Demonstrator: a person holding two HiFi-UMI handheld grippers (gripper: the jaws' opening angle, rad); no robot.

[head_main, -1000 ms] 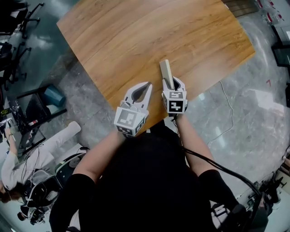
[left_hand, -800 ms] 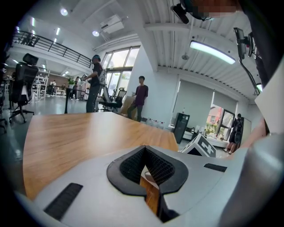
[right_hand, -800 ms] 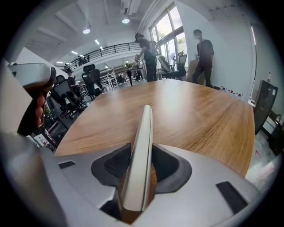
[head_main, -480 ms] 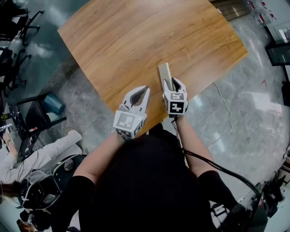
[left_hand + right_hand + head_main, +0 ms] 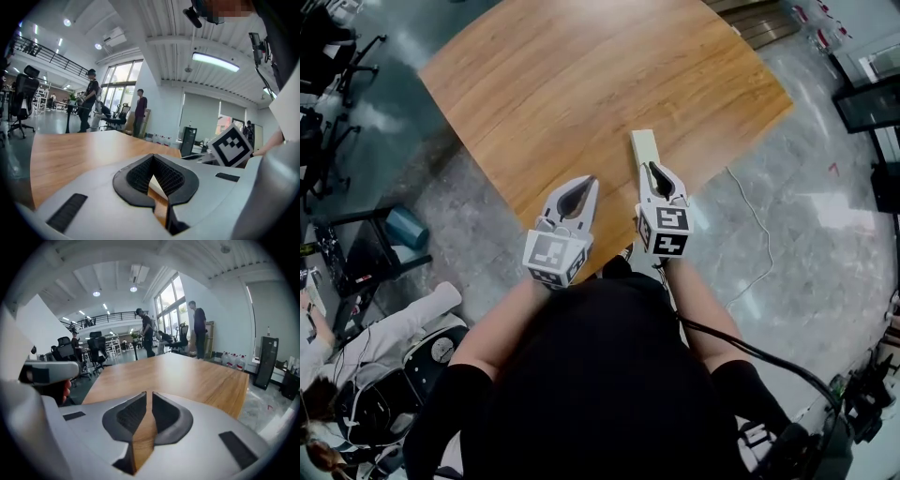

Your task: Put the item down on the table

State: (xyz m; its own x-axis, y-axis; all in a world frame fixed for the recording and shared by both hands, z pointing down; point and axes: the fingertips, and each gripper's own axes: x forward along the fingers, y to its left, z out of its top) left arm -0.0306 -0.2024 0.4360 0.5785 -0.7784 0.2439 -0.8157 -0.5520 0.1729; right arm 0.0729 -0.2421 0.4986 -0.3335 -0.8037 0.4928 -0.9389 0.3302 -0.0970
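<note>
The item is a pale flat bar lying on the wooden table close to its near edge. My right gripper hovers just above the bar's near end. Its jaws have just been closing and now stand a narrow slit apart. In the right gripper view only table wood shows through that slit, and the bar is out of sight there. My left gripper hangs over the table edge left of the bar, tips together and empty.
The table edge runs just under both grippers, with grey stone floor beyond. A blue bin and a seated person are at the lower left. A cable lies on the floor at right. Several people stand past the table's far side.
The right gripper has let go of the bar, lifted off it and narrowed its jaws; the bar stays on the table. The left gripper has risen a little.
</note>
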